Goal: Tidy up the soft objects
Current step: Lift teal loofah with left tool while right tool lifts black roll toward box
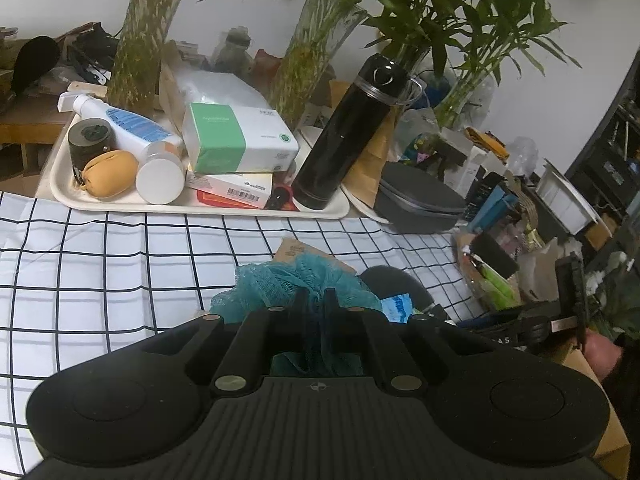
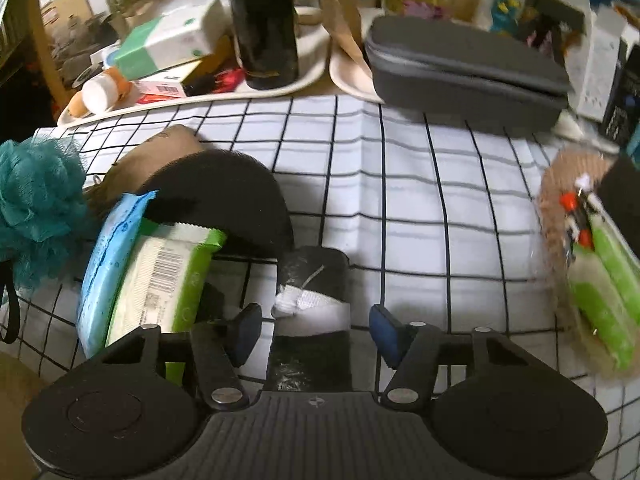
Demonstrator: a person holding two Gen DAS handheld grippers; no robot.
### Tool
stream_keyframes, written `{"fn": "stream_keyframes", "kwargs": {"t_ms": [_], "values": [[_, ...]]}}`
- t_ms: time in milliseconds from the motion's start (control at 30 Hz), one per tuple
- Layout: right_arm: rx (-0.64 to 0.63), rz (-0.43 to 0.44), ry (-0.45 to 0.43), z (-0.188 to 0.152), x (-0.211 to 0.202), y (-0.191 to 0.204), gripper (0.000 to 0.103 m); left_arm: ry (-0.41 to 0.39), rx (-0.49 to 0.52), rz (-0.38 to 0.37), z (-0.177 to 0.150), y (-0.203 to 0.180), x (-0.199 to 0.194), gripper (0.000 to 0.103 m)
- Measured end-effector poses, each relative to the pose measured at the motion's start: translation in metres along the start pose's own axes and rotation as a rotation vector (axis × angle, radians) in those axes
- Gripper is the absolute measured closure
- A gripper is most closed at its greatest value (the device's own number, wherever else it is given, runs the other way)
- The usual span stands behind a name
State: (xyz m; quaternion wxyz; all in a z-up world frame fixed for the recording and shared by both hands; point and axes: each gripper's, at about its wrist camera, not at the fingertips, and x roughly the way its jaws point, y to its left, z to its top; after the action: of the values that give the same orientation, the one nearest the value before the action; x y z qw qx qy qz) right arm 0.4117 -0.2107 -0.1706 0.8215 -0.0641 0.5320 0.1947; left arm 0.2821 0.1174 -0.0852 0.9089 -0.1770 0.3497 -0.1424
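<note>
Right wrist: rolled sock (image 2: 310, 300) lies between spread tongs (image 2: 316, 326) (left tongs (image 1: 316, 300) pinch loofah (image 1: 280, 280)).

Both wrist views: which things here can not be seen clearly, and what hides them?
- Teal mesh sponge, left wrist view: its lower part is behind the left gripper, whose jaws are shut on it.
- Rolled black-and-white cloth, right wrist view: its near end runs under the right gripper; the open jaws do not touch it.
- Black rounded item, right wrist view: partly covered by the wipes packs.
- Boxes at the right edge: blurred.
</note>
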Motion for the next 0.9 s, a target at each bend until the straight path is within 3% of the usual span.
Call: {"fn": "stream_keyframes", "kwargs": {"t_ms": [100,267,433,900], "values": [[0.037,0.027,0.042,-0.002,0.006,-0.004,0.057,-0.002,0.003,0.004,0.0,-0.001,0.0,0.096],[0.067,0.019,0.039,-0.005,0.004,-0.008,0.058,-0.014,0.005,0.005,-0.001,-0.003,-0.002,0.096],[0.048,-0.046,-0.038,-0.003,-0.013,-0.009,0.059,-0.032,0.01,-0.001,0.0,-0.005,-0.005,0.096],[0.08,0.006,-0.253,-0.009,-0.094,-0.014,0.059,-0.071,0.069,0.023,-0.004,-0.021,-0.016,0.096]]}}
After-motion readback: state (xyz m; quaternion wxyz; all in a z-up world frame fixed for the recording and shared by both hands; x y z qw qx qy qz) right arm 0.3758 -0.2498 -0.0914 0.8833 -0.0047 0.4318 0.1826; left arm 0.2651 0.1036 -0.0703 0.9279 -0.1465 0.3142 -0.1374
